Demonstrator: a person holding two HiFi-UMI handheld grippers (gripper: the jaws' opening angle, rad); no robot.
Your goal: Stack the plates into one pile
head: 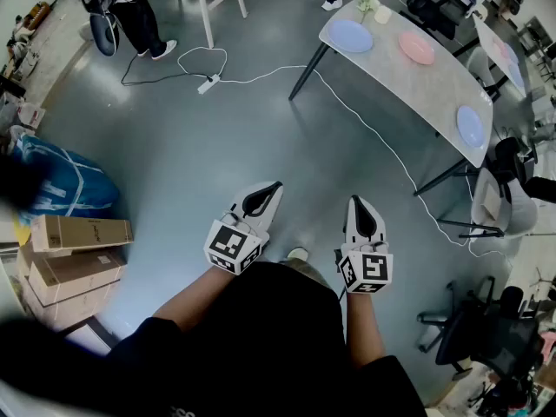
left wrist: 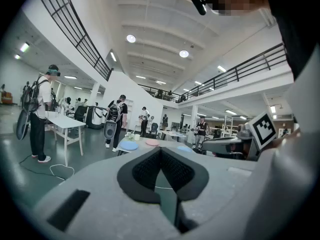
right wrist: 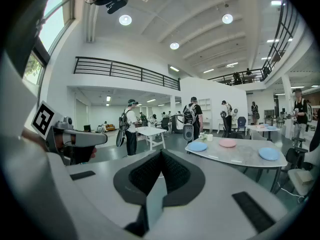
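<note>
Three plates lie apart on a long grey table (head: 391,69) at the far right of the head view: a blue plate (head: 350,36), a pink plate (head: 417,49) and a second blue plate (head: 470,126). The right gripper view shows the same blue plate (right wrist: 197,146), pink plate (right wrist: 227,143) and blue plate (right wrist: 269,154). I stand well short of the table. My left gripper (head: 277,185) and right gripper (head: 355,199) are held in front of me over the floor, both shut and empty. In its own view the left gripper (left wrist: 161,150) points toward the table.
Cardboard boxes (head: 74,259) and a blue bag (head: 65,185) sit at the left. A white cable with a power strip (head: 208,83) runs across the floor toward the table. Office chairs (head: 491,333) stand at the lower right. A cup and a small plant (head: 372,7) stand at the table's far end. People stand farther off.
</note>
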